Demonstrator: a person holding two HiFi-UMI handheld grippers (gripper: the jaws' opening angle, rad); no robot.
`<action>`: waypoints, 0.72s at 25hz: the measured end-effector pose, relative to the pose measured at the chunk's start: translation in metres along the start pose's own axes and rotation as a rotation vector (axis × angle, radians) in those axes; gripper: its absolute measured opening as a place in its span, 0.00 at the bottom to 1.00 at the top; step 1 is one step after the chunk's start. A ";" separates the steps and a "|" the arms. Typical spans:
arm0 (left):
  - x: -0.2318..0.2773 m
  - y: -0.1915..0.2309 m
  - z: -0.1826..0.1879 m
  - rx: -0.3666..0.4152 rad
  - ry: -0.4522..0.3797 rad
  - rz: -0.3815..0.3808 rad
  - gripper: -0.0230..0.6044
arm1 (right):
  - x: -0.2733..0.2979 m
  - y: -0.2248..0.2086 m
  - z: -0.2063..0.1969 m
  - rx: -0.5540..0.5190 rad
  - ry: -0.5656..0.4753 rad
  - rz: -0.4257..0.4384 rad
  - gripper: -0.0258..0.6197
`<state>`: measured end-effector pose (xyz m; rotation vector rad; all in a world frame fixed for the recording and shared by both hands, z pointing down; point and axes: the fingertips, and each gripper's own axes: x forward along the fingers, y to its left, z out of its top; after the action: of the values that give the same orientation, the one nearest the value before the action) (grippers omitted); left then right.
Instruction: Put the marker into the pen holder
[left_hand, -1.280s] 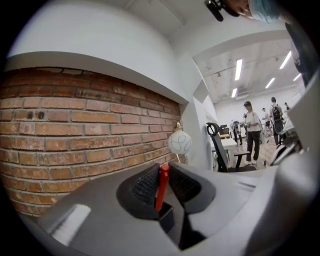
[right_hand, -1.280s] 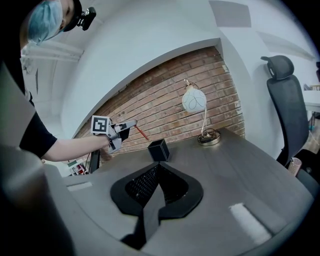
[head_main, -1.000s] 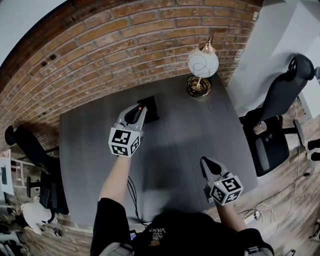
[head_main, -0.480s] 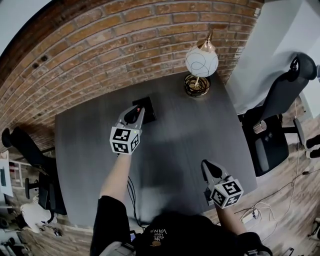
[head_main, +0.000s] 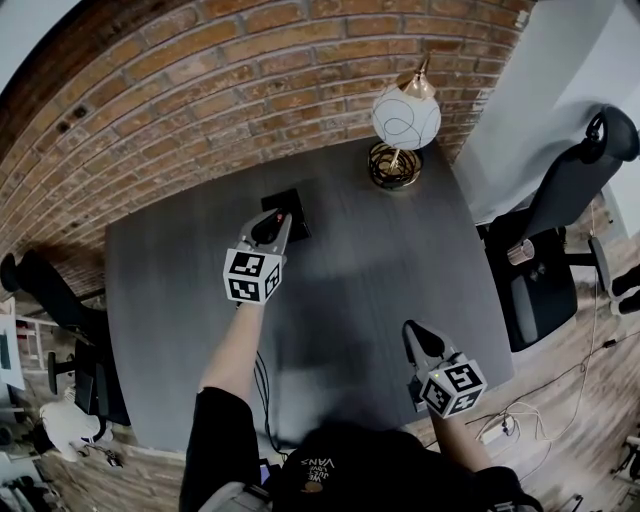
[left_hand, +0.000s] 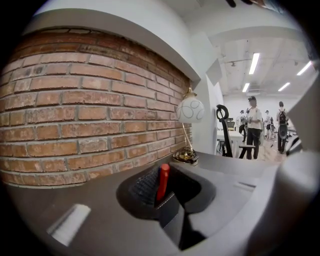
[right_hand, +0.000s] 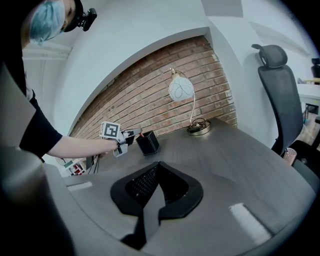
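Lowered toward the pen holder (head_main: 298, 212) at upper centre, the left gripper (head_main: 272, 222) is clamped on the red marker (left_hand: 162, 182). Keep the marker upright, centre it over the opening, then release.

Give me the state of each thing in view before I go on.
Marker: clamped in the left gripper, beside the pen holder's rim, not yet inside.
Left gripper: shut on the marker.
Pen holder: upright on the table, near the brick wall.
Right gripper: jaws together, empty, over the table's near side.
Lamp: upright at the far corner.
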<state>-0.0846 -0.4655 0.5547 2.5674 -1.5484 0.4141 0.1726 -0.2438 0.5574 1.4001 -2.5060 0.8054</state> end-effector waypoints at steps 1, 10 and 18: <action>0.001 0.000 -0.003 0.000 0.007 0.000 0.21 | 0.000 0.000 -0.001 0.001 0.002 0.000 0.04; 0.010 0.000 -0.022 0.021 0.066 0.006 0.21 | 0.003 -0.002 -0.003 0.000 0.014 -0.001 0.04; 0.013 0.000 -0.026 0.057 0.085 -0.009 0.21 | 0.004 0.003 -0.004 0.002 0.017 -0.001 0.04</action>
<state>-0.0832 -0.4698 0.5837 2.5620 -1.5171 0.5661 0.1679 -0.2431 0.5611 1.3889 -2.4925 0.8160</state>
